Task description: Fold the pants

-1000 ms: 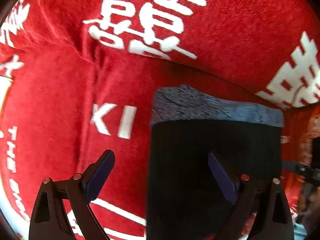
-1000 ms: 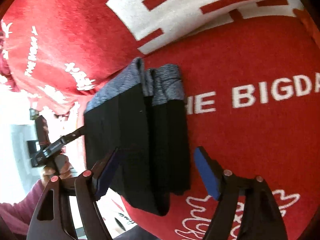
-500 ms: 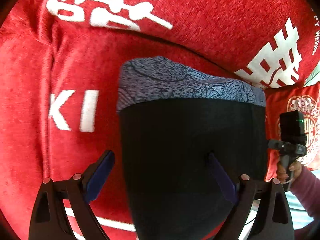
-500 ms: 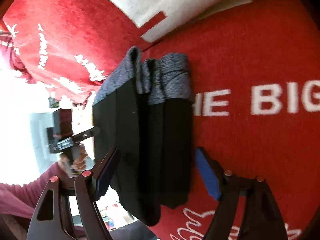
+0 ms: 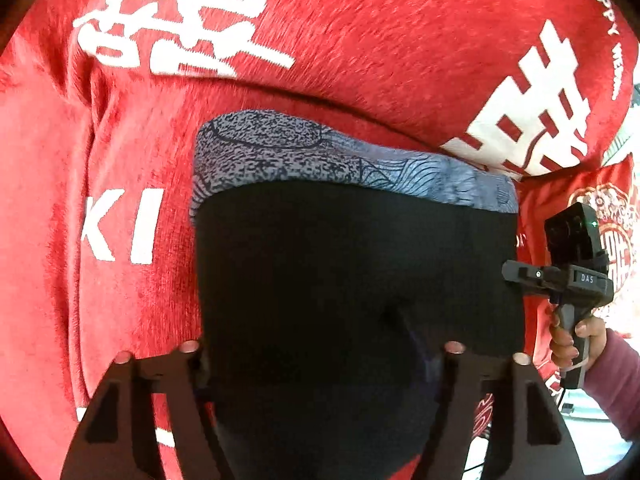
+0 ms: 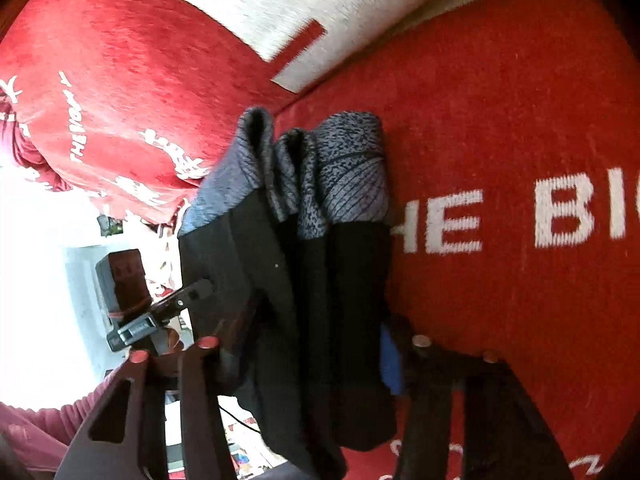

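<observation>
The black pants (image 5: 352, 280) with a grey-blue patterned waistband (image 5: 340, 160) are folded into a thick bundle on the red blanket. My left gripper (image 5: 320, 360) is open, its jaws straddling the near end of the bundle, pads mostly hidden by cloth. In the right wrist view the bundle (image 6: 312, 280) shows as several stacked layers, waistband (image 6: 344, 176) at the far end. My right gripper (image 6: 308, 356) is open around the bundle's side; its blue right pad (image 6: 390, 364) touches the cloth.
A red blanket (image 5: 360, 52) with white characters and letters covers the surface (image 6: 520, 140). The right gripper's body and the hand holding it show at the right of the left view (image 5: 572, 276). The blanket's edge and a bright room lie at the left of the right view (image 6: 40, 280).
Both grippers have pushed forward around the bundle, so their pads are now largely buried in the cloth. The bundle fills more of both views.
</observation>
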`<state>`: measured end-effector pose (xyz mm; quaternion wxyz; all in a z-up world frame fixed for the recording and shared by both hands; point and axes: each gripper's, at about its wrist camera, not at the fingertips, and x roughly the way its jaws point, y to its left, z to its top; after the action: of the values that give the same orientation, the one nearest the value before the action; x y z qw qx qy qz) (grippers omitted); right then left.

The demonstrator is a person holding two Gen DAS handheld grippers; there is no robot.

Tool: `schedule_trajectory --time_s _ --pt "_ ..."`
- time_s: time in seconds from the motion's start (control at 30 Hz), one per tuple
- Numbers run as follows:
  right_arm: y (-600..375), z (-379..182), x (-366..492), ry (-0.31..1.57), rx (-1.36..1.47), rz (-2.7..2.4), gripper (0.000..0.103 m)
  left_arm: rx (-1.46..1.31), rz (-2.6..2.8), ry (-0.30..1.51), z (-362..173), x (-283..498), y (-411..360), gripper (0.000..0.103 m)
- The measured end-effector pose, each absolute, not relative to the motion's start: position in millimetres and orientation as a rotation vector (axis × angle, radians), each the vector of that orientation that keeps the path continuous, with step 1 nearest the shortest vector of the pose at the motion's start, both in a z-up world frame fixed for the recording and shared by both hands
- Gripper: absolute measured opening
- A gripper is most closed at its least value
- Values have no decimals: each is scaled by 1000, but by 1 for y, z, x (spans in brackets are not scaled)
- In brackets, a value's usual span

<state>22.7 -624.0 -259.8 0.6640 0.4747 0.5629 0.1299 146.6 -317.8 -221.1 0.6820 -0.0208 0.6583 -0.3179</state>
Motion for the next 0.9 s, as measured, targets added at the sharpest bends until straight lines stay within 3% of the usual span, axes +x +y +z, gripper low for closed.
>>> schedule_trajectory --time_s 0.07,0.4,0.63,0.7,0.77,0.83,0.9 --pt "-623 -251 16 1250 1079 299 46 -58 -723 1467 -212 145 -313 60" --pt "-586 -211 -30 1199 1192 355 44 -66 -731 1471 -163 105 -273 59" --pt "-548 -221 -71 1213 1249 328 44 19 -675 1528 -181 81 -246 60" --pt "-543 -234 -79 1237 1240 299 44 43 -639 1545 -200 77 -238 64" --pt "-535 -244 -78 1277 1174 255 46 39 -581 1529 -214 76 -230 87" --pt "-537 -249 -78 1281 1130 220 53 13 -549 1532 -220 77 -224 97" --pt "-537 -250 -77 1318 1103 174 61 8 -515 1544 -221 76 -223 99"
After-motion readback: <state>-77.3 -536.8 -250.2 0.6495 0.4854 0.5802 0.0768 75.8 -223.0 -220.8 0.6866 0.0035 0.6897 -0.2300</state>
